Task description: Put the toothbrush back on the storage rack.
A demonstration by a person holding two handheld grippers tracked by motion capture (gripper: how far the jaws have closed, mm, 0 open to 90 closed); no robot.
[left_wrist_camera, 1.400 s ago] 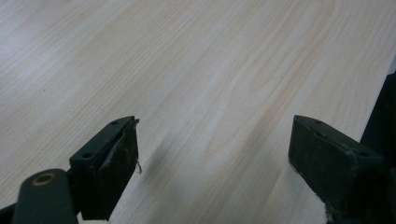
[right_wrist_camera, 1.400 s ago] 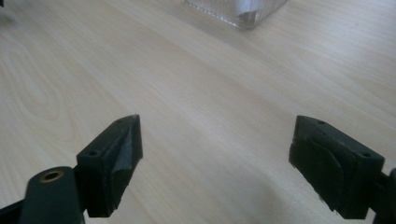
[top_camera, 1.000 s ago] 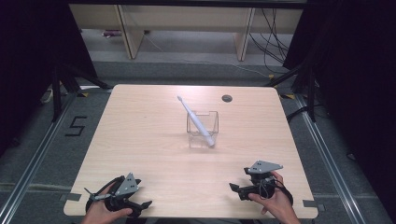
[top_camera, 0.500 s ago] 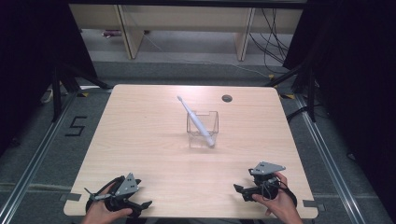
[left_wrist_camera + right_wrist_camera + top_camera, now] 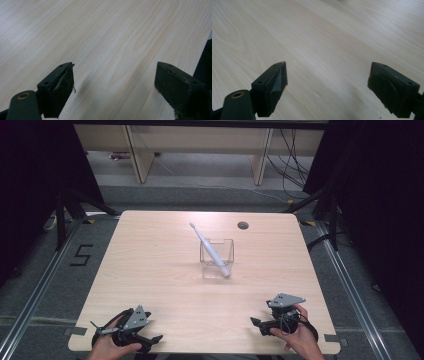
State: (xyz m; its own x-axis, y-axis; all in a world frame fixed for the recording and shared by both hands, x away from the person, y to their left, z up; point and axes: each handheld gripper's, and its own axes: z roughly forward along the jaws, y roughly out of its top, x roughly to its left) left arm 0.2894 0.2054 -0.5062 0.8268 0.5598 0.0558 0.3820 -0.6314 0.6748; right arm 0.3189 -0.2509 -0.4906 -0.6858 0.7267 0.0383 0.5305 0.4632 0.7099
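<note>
— Where is everything on the table (image 5: 150, 270)?
— A clear box (image 5: 217, 258) stands near the middle of the tabletop, and a white toothbrush (image 5: 210, 250) leans in it, head tilted toward the far edge.
— And the grippers?
— The left gripper (image 5: 150, 340) sits at the near left corner, the right gripper (image 5: 256, 324) by the near right corner. Both have their jaws spread wide over bare wood, gripping nothing.
</note>
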